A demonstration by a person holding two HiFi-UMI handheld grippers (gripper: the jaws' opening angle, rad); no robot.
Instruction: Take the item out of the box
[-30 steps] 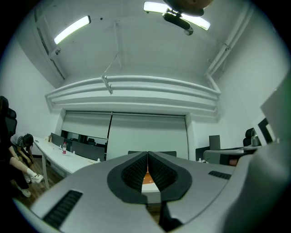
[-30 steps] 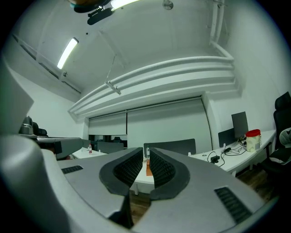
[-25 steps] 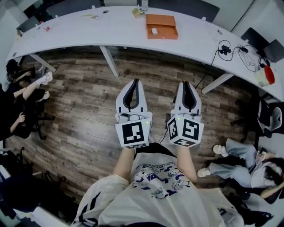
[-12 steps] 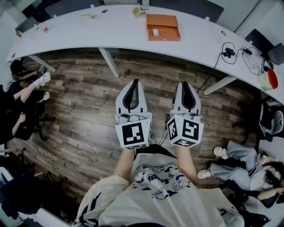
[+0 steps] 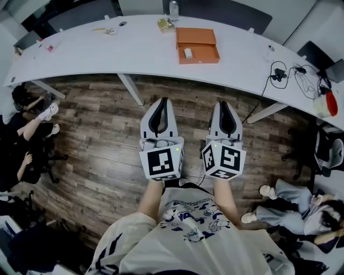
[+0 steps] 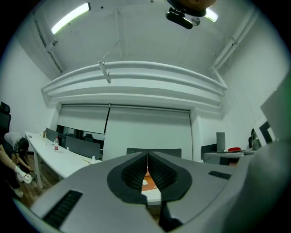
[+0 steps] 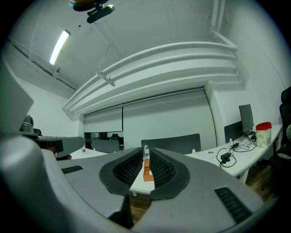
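at the far left a seated person (image 5: pixel 24 115) is beside the wooden floor (image 5: pixel 97 139). the long curved white table (image 5: pixel 80 53) runs across the top, and the bits near its left end are too small to tell. the left gripper (image 5: pixel 164 101) is held level over the floor and points at the table. its jaws are pressed together with nothing in them, and its cube (image 5: pixel 161 163) bears a black-and-white square marker. a clear bottle (image 5: pixel 173 8) stands at the table's far edge. just in front of it, the orange box (image 5: pixel 207 51) lies open on the table, well apart from both grippers. the small white item (image 5: pixel 187 52) lies inside, toward the box's left. any print on the box is too small to read. the right gripper (image 5: pixel 224 103) is also level, its jaws closed and empty, and its cube (image 5: pixel 226 159) shows two markers. below, the holder's white shirt (image 5: pixel 188 212) has a blue print whose lettering is illegible. further right, black cables (image 5: pixel 293 75) and a red-lidded tub (image 5: pixel 324 105) lie on the table.
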